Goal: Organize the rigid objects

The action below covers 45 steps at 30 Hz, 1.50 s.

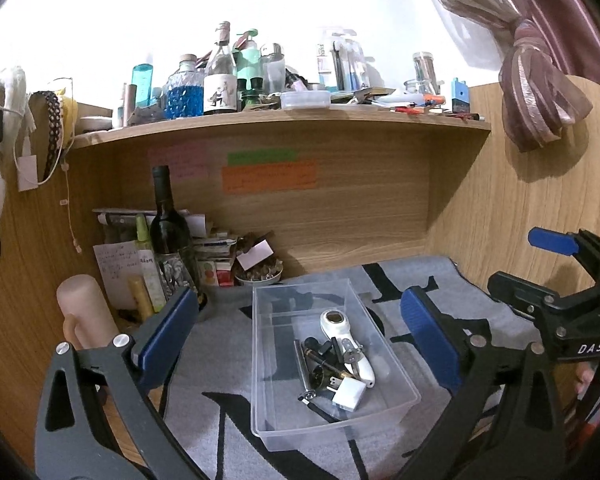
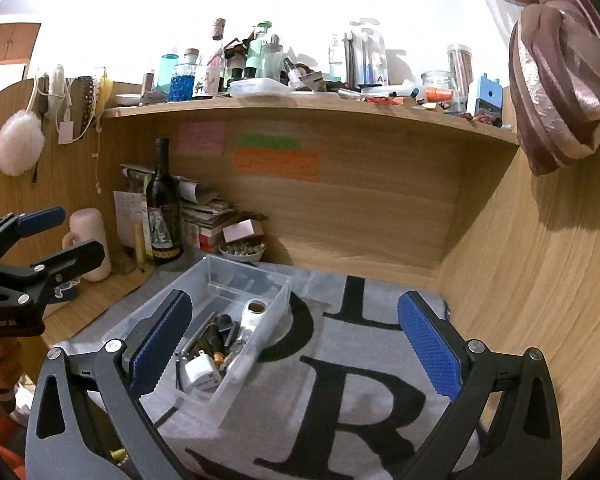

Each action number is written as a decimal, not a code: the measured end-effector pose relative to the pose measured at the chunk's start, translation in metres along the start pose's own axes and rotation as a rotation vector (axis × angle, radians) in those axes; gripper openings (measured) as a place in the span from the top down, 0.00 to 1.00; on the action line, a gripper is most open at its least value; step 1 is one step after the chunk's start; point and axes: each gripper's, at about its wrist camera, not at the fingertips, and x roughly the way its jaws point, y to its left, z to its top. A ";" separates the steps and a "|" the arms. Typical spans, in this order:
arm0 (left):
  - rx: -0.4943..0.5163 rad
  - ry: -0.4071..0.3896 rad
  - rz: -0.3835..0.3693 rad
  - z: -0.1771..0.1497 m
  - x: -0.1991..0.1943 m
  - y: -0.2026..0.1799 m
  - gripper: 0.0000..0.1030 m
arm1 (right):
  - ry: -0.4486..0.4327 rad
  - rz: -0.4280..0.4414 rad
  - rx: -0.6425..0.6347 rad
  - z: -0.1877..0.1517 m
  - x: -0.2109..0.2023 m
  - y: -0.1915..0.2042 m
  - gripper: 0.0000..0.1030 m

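A clear plastic bin sits on a grey mat with black letters. Inside lie a white handheld device, a white plug adapter and several small dark metal parts. My left gripper is open and empty, hovering above the bin. My right gripper is open and empty, with its left pad over the bin and its right pad over the mat. Each gripper shows in the other's view, the right one and the left one.
A dark wine bottle, a pink cylinder, papers and a small bowl crowd the back left. A wooden shelf above carries many bottles. Wooden panels enclose the desk; a tied curtain hangs at the right.
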 end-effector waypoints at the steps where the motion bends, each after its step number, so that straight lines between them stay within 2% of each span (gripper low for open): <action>1: 0.005 -0.002 0.002 0.000 0.000 -0.001 0.00 | 0.000 -0.002 -0.001 0.000 0.000 0.000 0.00; 45: -0.026 -0.004 -0.020 -0.001 0.006 0.001 0.00 | -0.003 -0.009 0.007 0.002 0.002 0.001 0.00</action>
